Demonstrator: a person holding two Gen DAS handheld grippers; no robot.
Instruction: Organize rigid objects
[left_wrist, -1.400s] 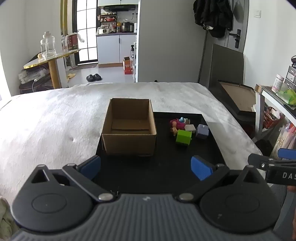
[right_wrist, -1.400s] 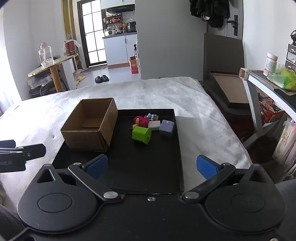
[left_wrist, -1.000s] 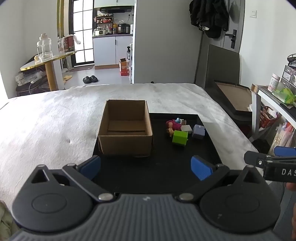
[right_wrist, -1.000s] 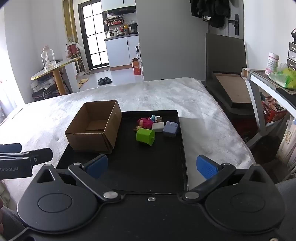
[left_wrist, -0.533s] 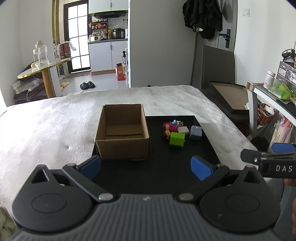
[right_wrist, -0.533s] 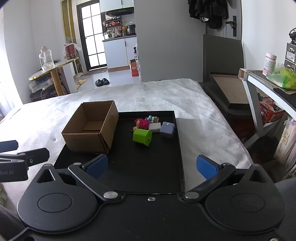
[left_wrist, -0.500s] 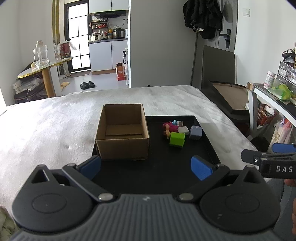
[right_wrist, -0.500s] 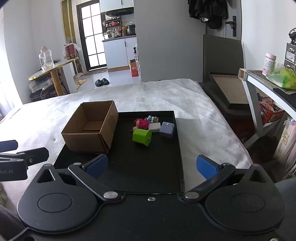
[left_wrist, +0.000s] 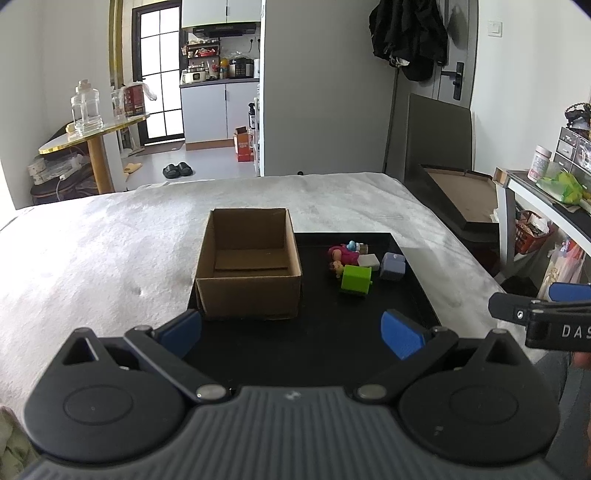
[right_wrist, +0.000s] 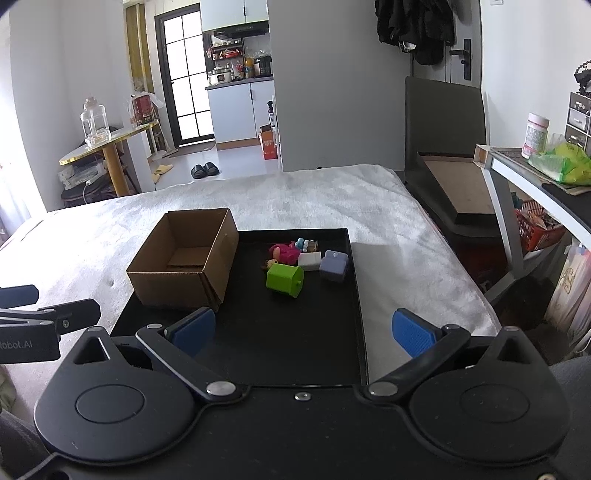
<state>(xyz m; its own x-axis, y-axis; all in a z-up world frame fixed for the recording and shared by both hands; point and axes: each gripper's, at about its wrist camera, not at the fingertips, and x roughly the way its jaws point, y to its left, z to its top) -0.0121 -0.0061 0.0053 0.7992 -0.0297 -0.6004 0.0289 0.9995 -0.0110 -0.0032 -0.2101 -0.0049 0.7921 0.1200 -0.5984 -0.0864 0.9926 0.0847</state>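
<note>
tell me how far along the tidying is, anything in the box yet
Nothing looks done: the cardboard box appears empty. Nothing is in hand: the left gripper and right gripper are both open. Left to move: the green block, purple block, white block and pink toy on the black tray.

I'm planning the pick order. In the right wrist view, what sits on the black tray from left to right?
Cardboard box → green block → white block → purple block. The pink toy overlaps the green block's span, so I leave it out.
</note>
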